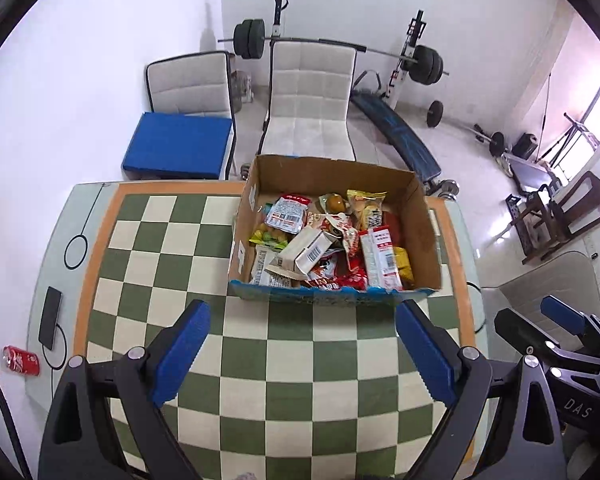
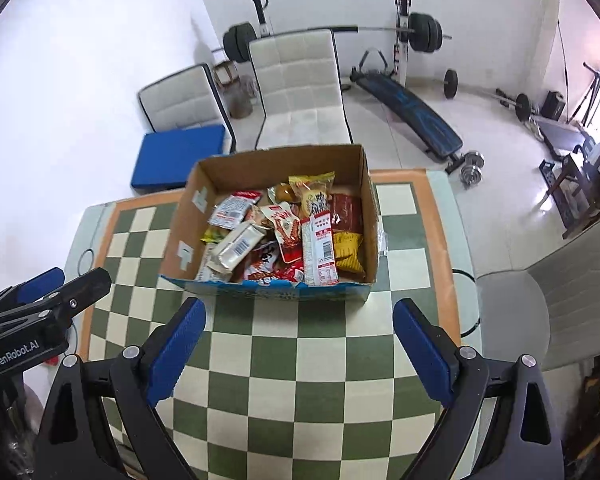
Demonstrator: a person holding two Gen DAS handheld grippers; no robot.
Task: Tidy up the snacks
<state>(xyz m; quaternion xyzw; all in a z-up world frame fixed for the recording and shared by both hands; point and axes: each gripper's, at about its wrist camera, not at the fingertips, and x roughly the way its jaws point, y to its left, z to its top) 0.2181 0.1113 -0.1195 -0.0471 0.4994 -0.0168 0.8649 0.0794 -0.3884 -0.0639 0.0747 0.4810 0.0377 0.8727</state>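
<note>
- Cardboard box (image 1: 428, 236) is sitting at the far side of the checkered tablecloth (image 1: 260, 360), top open, near wall printed blue.
- Snack packets (image 1: 324, 240) are lying heaped inside the box, overlapping at all angles: a white carton with a barcode (image 1: 306, 250) tilted across the middle, a long red-and-white packet (image 1: 380, 260) along the right, a yellow bag (image 1: 404, 264) against the right wall.
- No packet is showing on the cloth outside the box in either view.
- Left gripper (image 1: 302, 354) is hovering above the cloth just short of the box, jaws spread wide, gripping nothing.
- Right gripper (image 2: 300, 350) is hovering likewise, jaws wide apart and empty; its black body also shows at the right edge of the left view.
- Judgement: this scene is fitting two readings, either snacks gathered into the box as the finished pile, or a jumbled box waiting to be sorted. The frames are not settling which.
- If a grasp follows, the topmost items are looking easiest; the carton is rigid and should hold between the pads, while the foil bags are likely crinkling and slipping, so pinching a sealed edge would be safer.
- Risk: the tall near wall is crowding a low approach; coming in from above is looking cleaner.
- Off task: a phone (image 1: 50, 322) on the table's left edge, a red can (image 1: 22, 360) beyond it.
</note>
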